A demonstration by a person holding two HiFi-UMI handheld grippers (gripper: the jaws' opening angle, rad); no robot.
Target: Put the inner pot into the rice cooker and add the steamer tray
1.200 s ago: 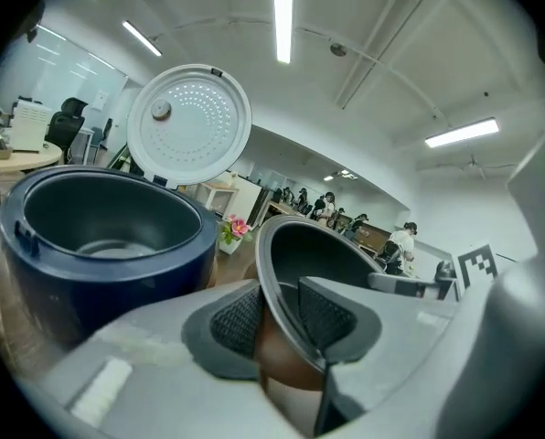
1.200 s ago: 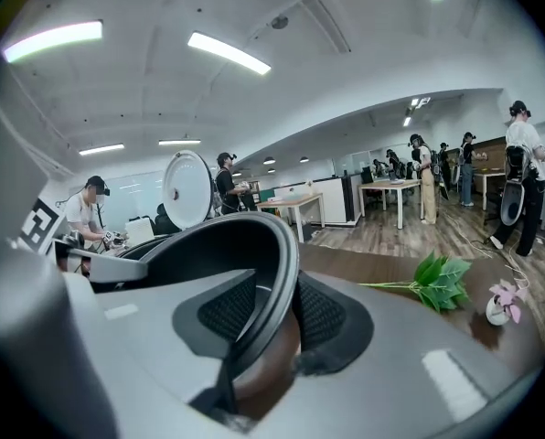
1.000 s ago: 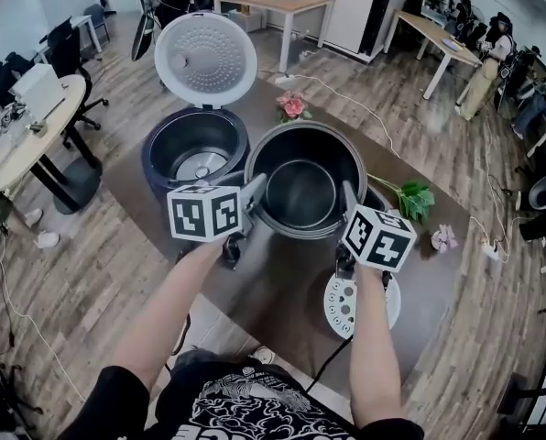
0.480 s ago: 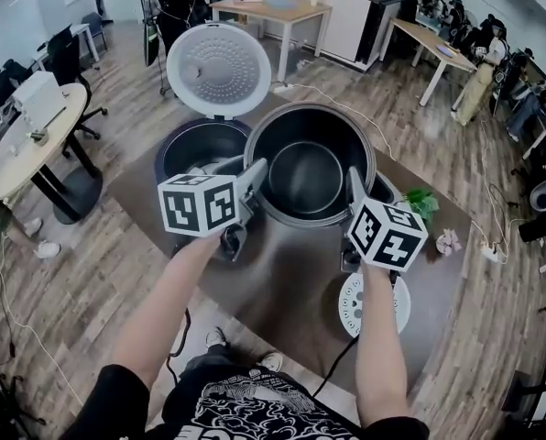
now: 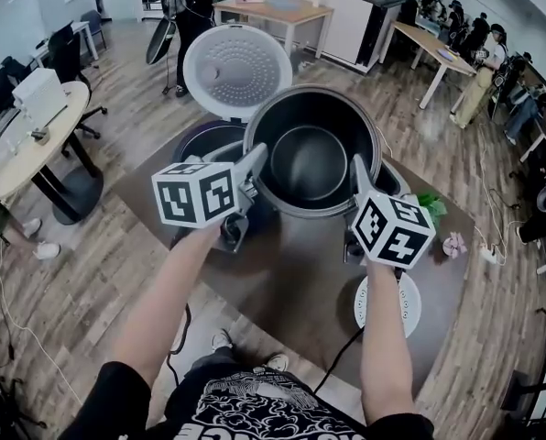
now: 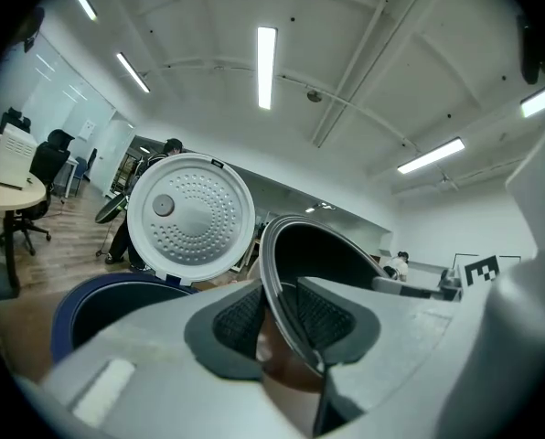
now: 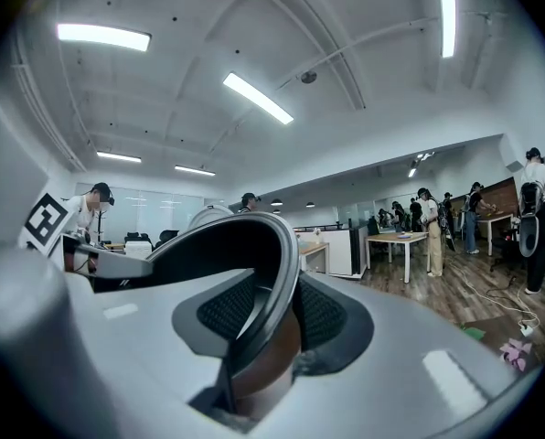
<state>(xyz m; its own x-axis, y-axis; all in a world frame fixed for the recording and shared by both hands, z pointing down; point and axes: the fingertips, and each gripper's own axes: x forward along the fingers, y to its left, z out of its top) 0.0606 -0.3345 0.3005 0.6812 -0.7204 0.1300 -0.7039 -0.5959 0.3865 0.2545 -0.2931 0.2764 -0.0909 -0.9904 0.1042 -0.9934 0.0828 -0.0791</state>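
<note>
The left gripper [image 5: 253, 165] and the right gripper [image 5: 359, 178] are both clenched on the rim of the inner pot [image 5: 310, 159], one at about nine o'clock and the other at about three o'clock of its mouth. In the left gripper view the thin metal lip is running between the ribbed pads [image 6: 240, 322], and the right gripper view is showing the same bite on the opposite side. Compared with a second ago, the pot is sitting higher and closer in the head view. Then it lay wholly to the three o'clock side of the rice cooker [image 5: 198, 138]. Now it is overlapping the cooker's open well, leaving only a dark arc of the body showing at about ten o'clock of the pot. The cooker's lid [image 5: 236, 71] is standing open at about eleven o'clock, well clear of the path. This suggests the pot is off the tabletop [image 5: 291, 264] and is being carried across. What is probably remaining is to centre it over the well, keep it level between the two grips, and lower it in. The white perforated steamer tray [image 5: 388, 306] is lying on the tabletop at about five o'clock of the pot, partly behind the right forearm, not yet picked up.
</note>
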